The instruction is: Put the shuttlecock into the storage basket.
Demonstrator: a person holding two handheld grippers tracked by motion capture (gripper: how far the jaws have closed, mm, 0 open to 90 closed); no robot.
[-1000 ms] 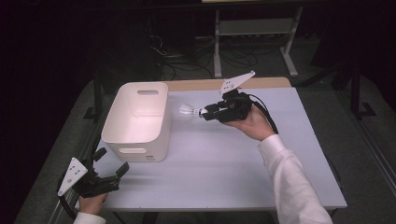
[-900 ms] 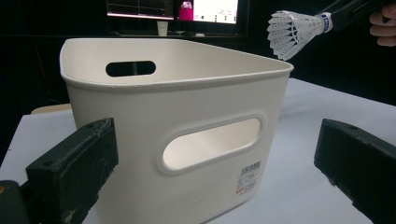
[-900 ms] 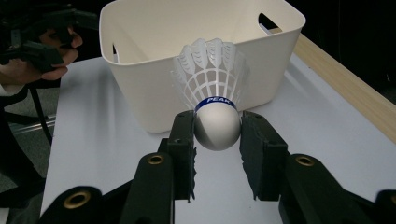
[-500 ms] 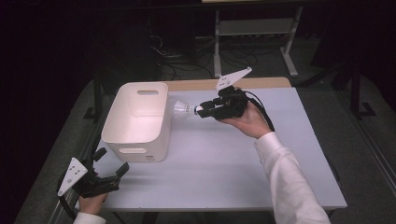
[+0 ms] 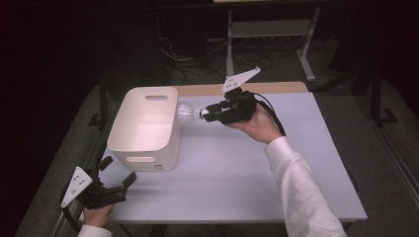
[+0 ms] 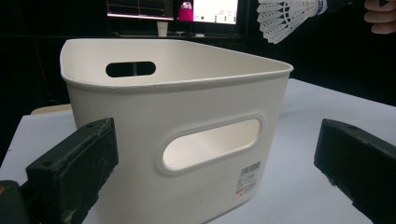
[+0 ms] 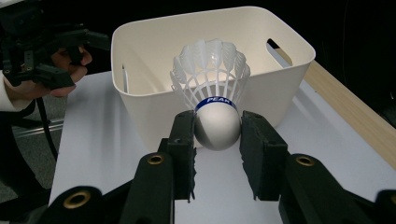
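Right tool (image 7: 217, 135) pinches a shuttlecock (image 7: 212, 88) by its round cork, feathers pointing ahead toward the white bin (image 5: 148, 123) just in front — a grip, I judge, that leaves the skirt free to drop in. Left tool (image 5: 106, 190) rests spread and empty near the bin's closer end. Both sit over a pale counter (image 5: 247, 168) — around it, a dark room with cables on the floor.
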